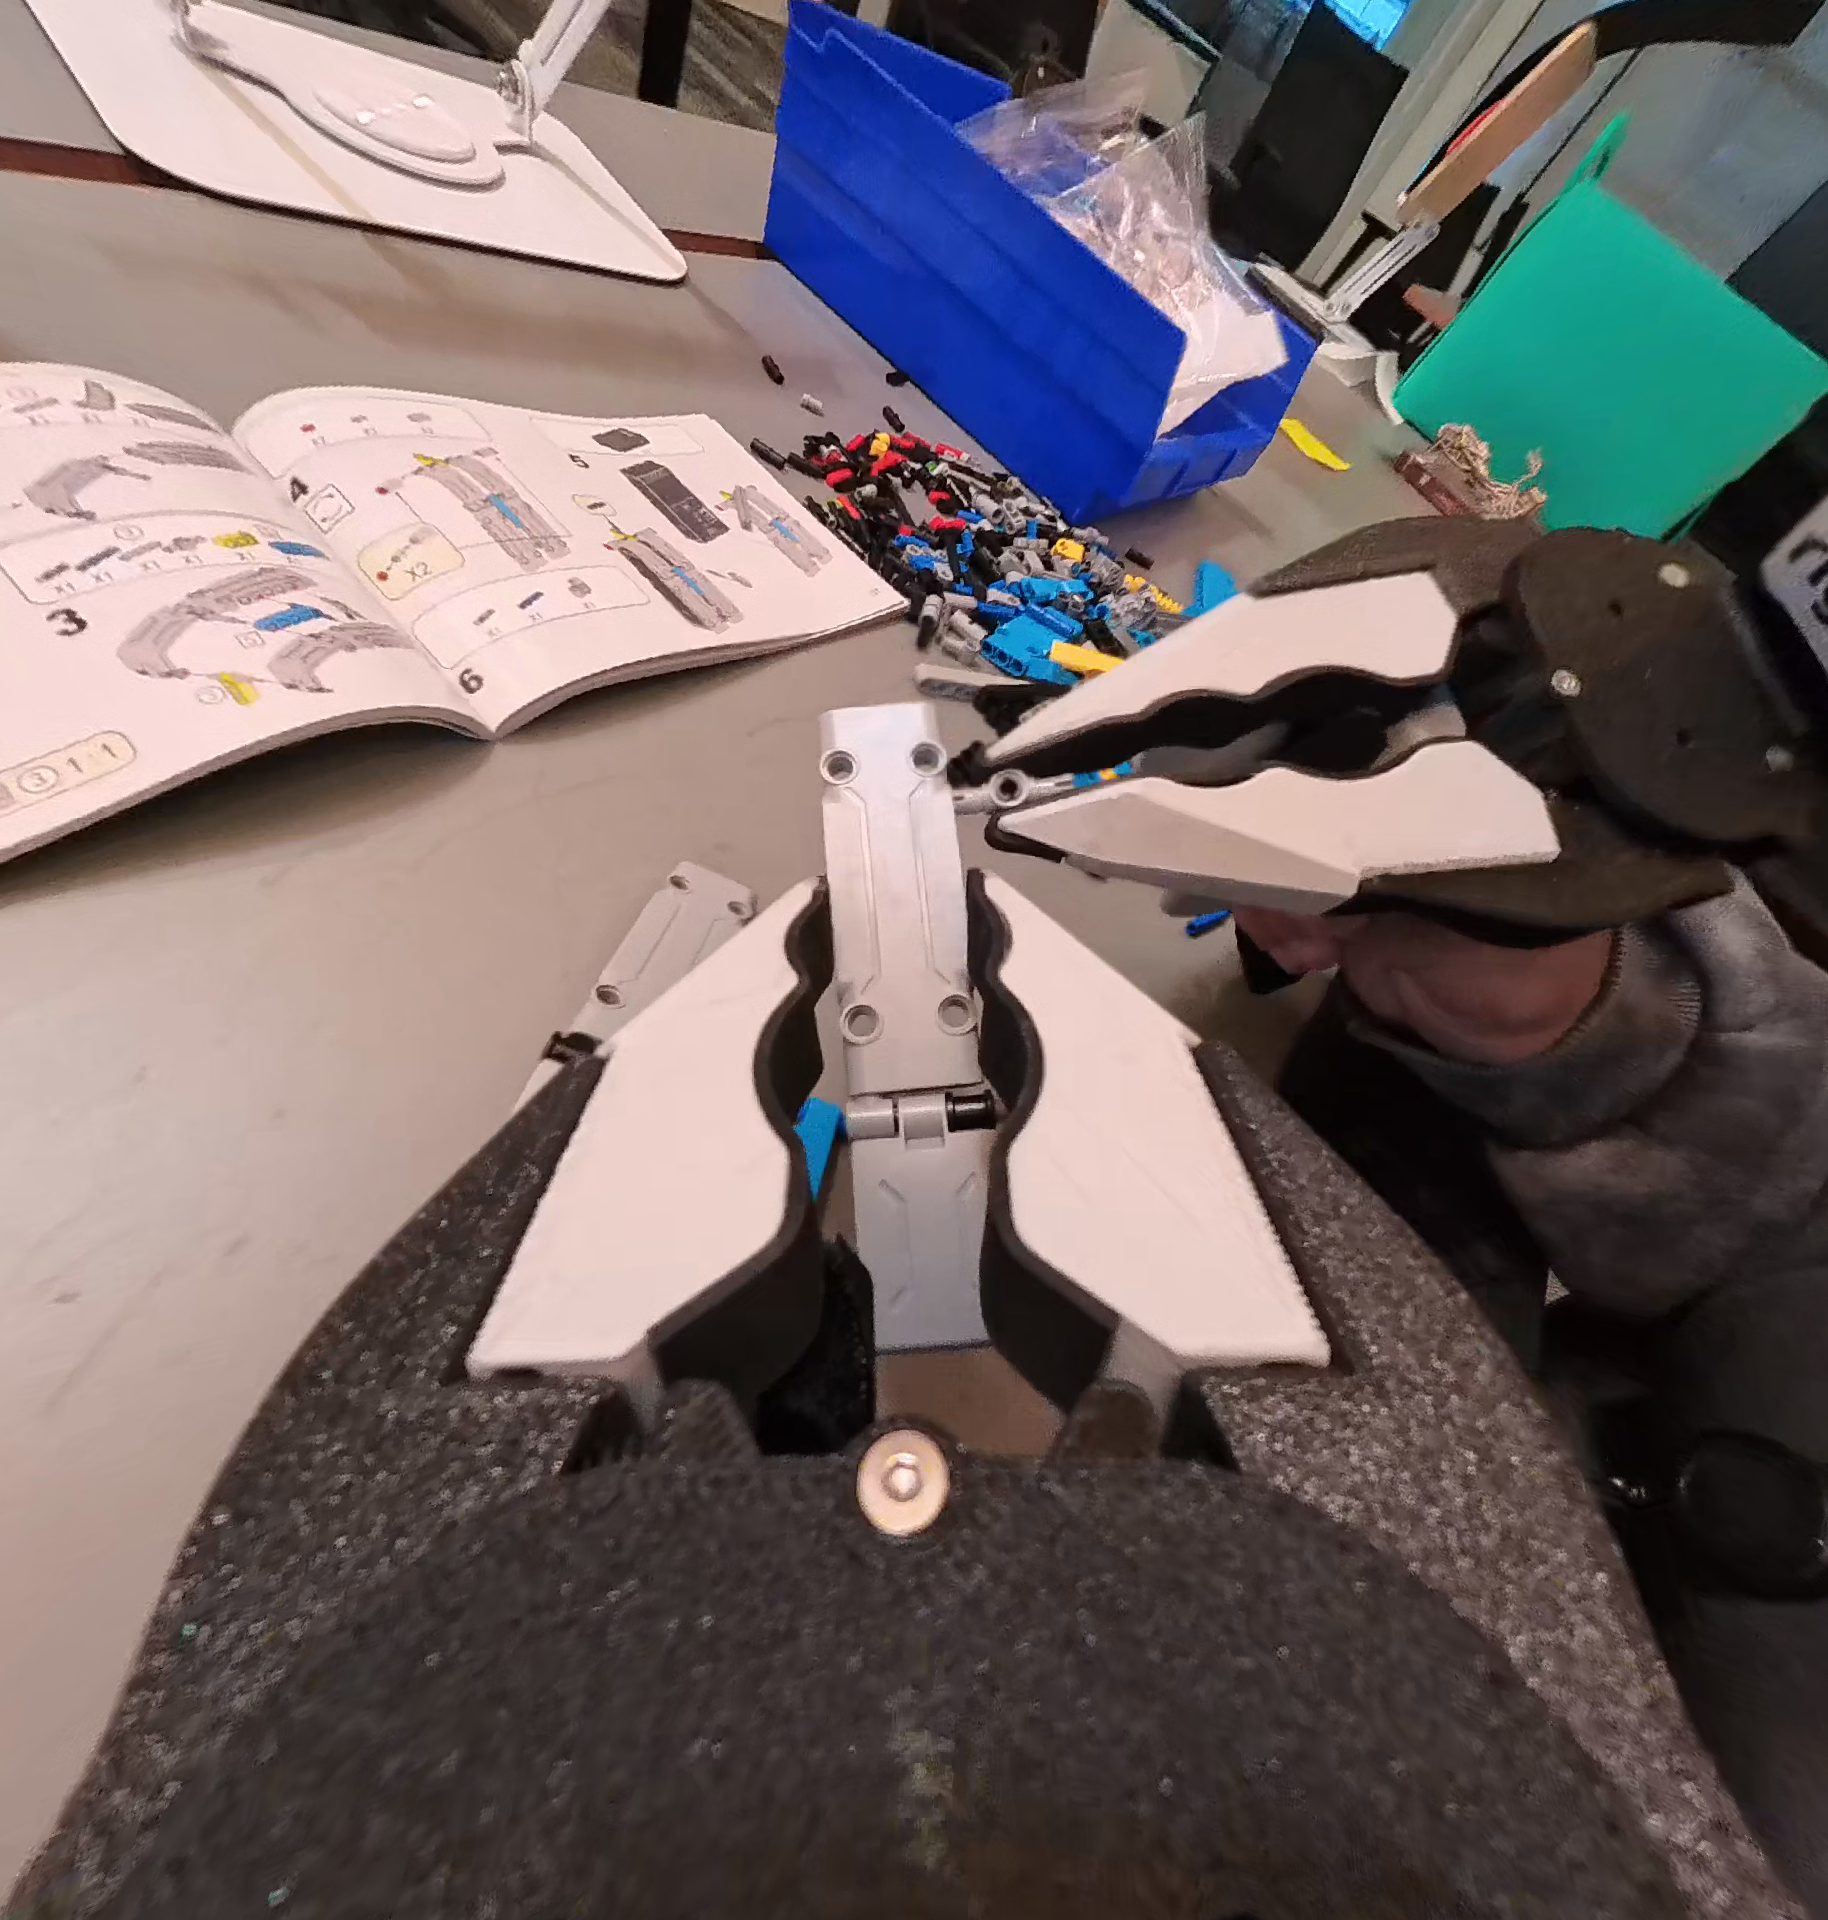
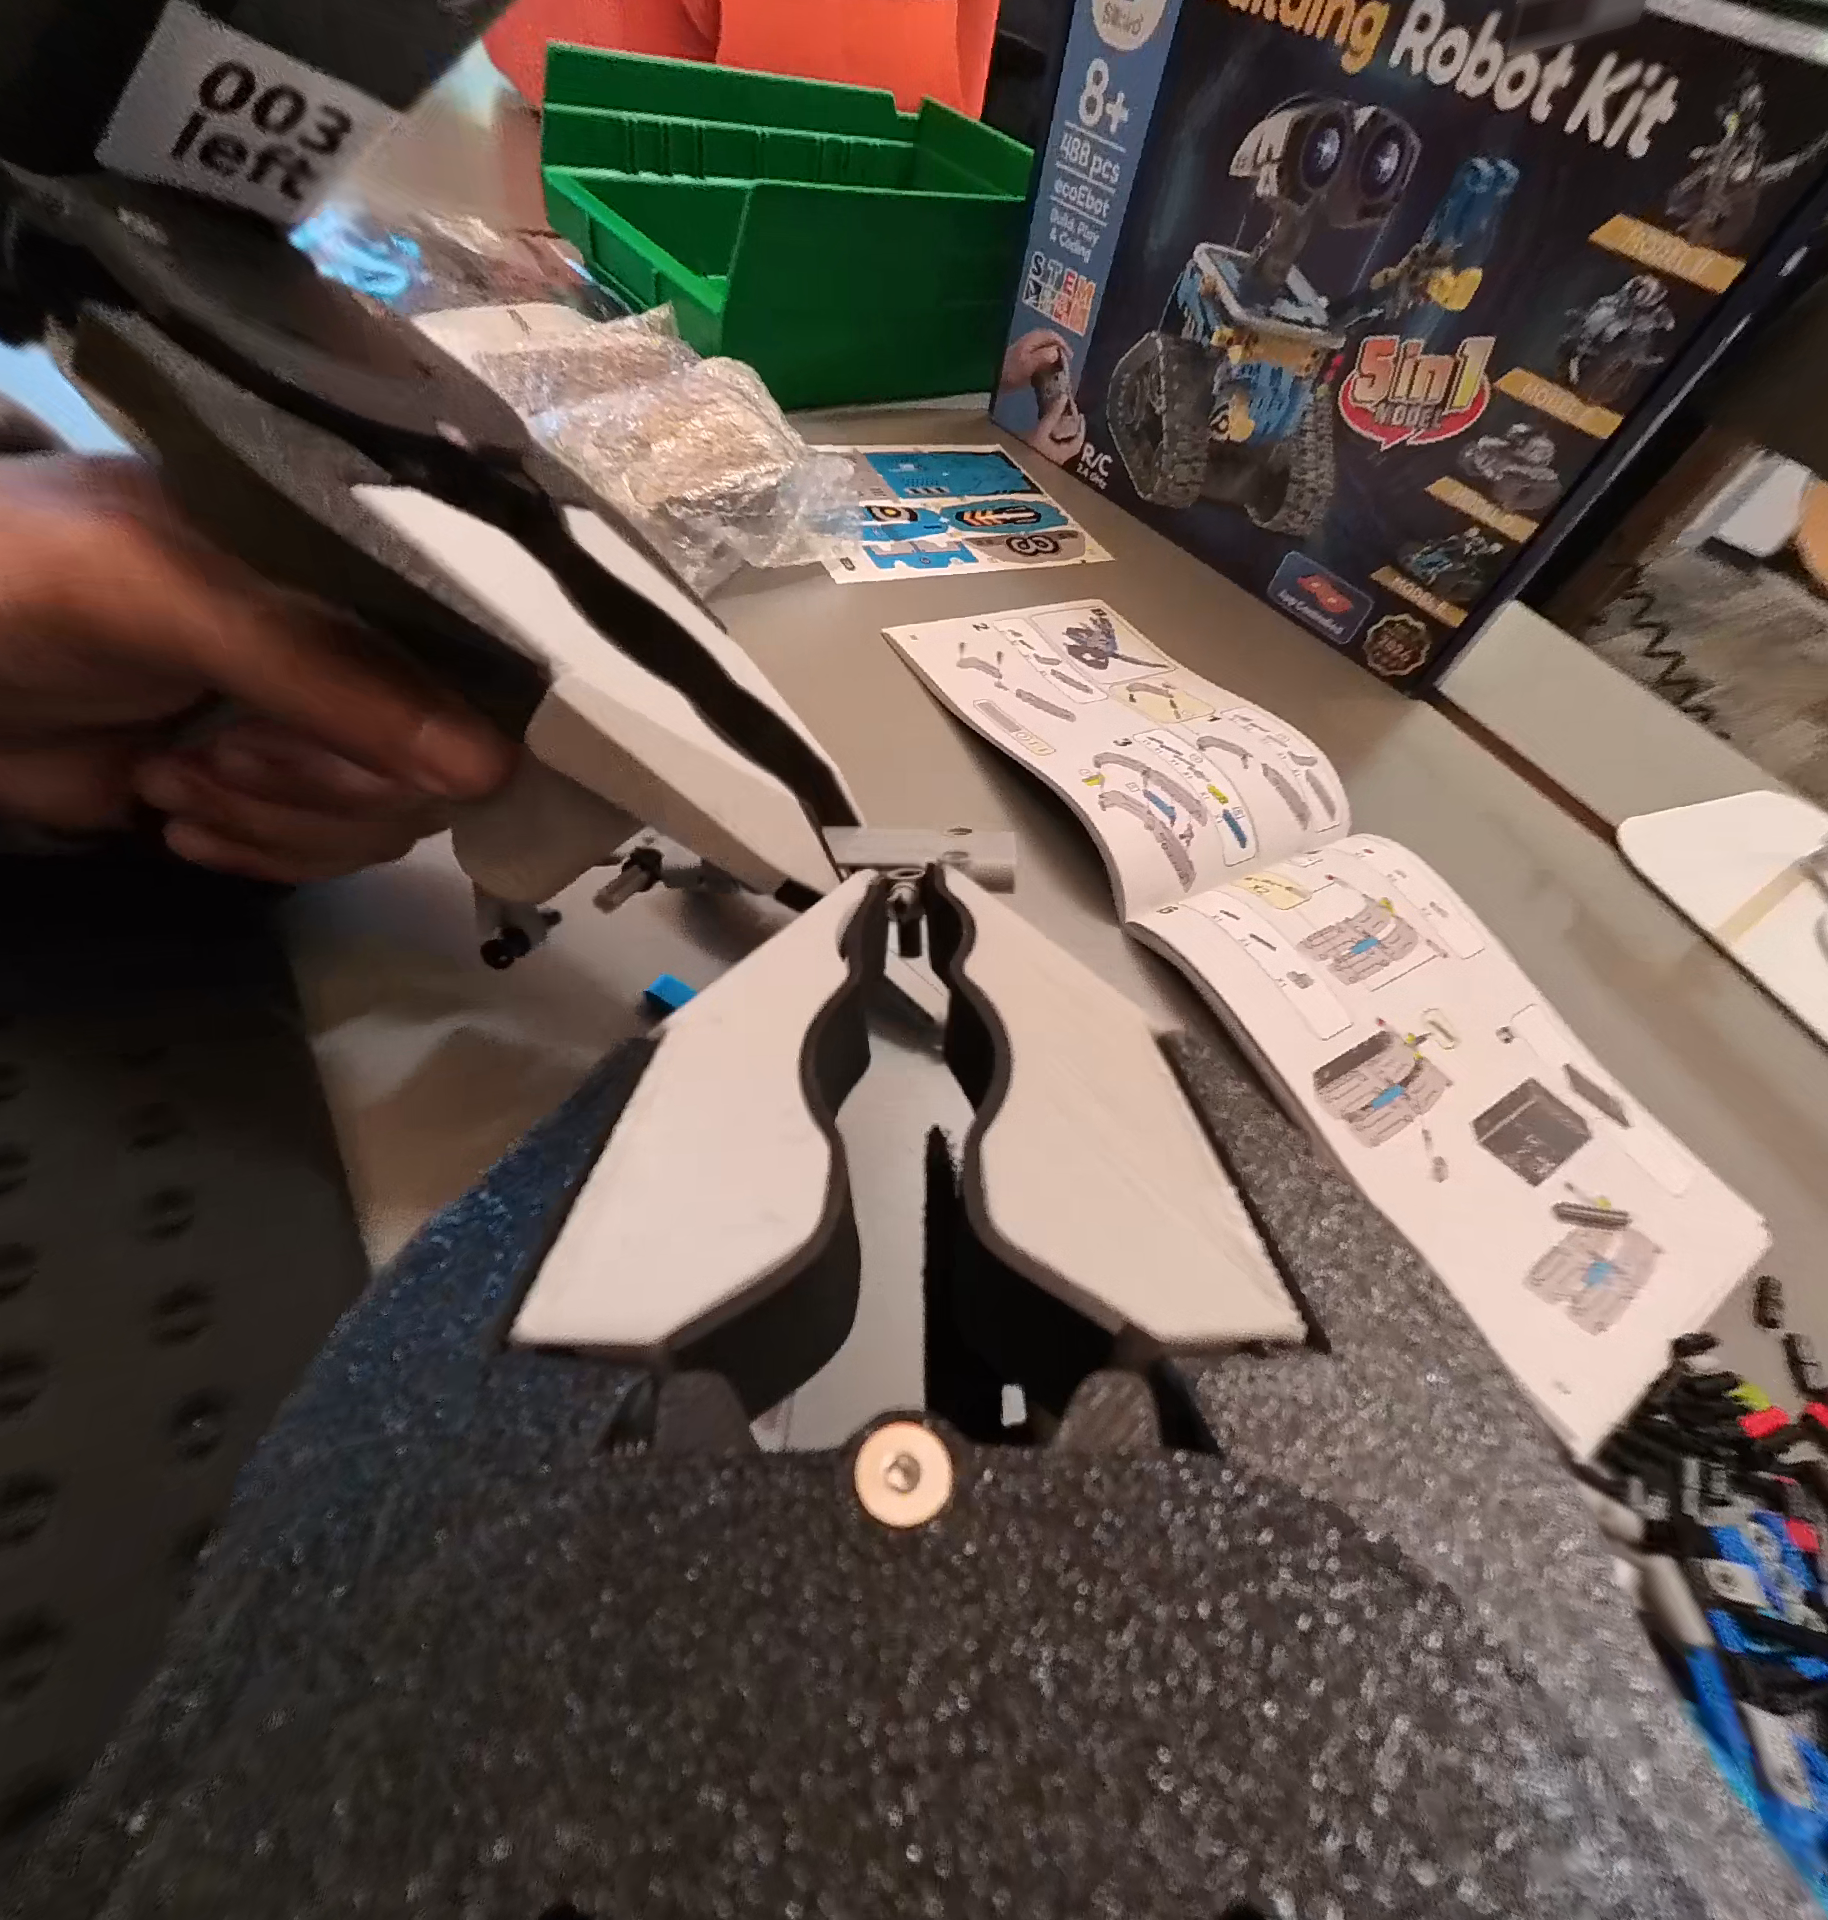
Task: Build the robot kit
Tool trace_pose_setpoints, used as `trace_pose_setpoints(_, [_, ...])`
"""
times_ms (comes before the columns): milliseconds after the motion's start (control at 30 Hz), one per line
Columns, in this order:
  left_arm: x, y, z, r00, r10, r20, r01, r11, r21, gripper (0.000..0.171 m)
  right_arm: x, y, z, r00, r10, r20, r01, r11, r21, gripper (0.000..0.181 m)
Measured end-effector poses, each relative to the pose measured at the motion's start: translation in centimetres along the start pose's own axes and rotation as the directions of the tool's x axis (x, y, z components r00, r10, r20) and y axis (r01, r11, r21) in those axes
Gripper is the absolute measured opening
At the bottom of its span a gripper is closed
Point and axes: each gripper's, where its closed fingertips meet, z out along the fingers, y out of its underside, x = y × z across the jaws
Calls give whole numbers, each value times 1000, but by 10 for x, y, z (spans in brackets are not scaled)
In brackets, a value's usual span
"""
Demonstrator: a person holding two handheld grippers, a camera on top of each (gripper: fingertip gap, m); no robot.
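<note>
The left gripper [image 1: 894, 914] is pinched on a long grey panel [image 1: 892, 883], a hinged plastic building piece with round holes near each end; its two fingers press the panel's side edges, so the far end projects past the tips and the holes there are exposed. The right gripper [image 2: 902, 894] is closed on a small grey pin piece [image 2: 905, 902], held at the very tips. In the left wrist view the right gripper comes in from the right with this piece just beside the far right edge of the panel, near one of the holes; whether they touch cannot be told. The grip at the tips appears chosen to keep the small piece visible and free to meet the panel. A second grey panel [image 1: 671, 935] lies flat on the grey table [image 1: 214, 1143] just left of the left gripper. An open instruction booklet [image 1: 390, 540] lies to the far left, pages facing up toward the work area. A heap of small loose parts [image 1: 993, 561] in black, blue, red and yellow sits just beyond it, beside a blue bin [image 1: 972, 291] holding clear plastic bags. The right wrist view also shows a green bin [image 2: 785, 229], a printed kit box [image 2: 1409, 312], a sticker sheet [image 2: 951, 514] and a wad of bubble wrap [image 2: 671, 436] on the far side.
</note>
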Motion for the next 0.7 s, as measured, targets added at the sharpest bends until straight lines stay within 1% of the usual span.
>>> trace_pose_setpoints(67, [0, 0, 0, 1000, 6, 5, -6, 1000, 3, 24, 0, -1, 0, 999, 47, 19, -47, 999, 13, 5])
trace_pose_setpoints(200, [1, -2, 0, 1000, -23, -14, 23, 1000, 17, 24, 0, -1, 0, 1000, -2, -5, 2, 1000, 10, 6])
trace_pose_setpoints(333, [5, 0, 0, 981, -154, -118, 156, 988, 10, 24, -1, 1, 1, 997, -68, -31, 68, 998, -11, 6])
trace_pose_setpoints(433, [6, 0, 1, 988, -116, -98, 117, 993, 2, 24, 1, 1, 1, 997, -69, -40, 69, 998, -13, 5])
trace_pose_setpoints(600, [4, -1, 1, 987, -127, -94, 129, 992, 14, 24, 2, 1, 2, 996, -75, -57, 75, 997, -12, 6])
trace_pose_setpoints(700, [1, -5, 1, 987, -135, -87, 139, 989, 44, 24, 3, -4, 3, 997, -39, -73, 42, 998, 37, 6])
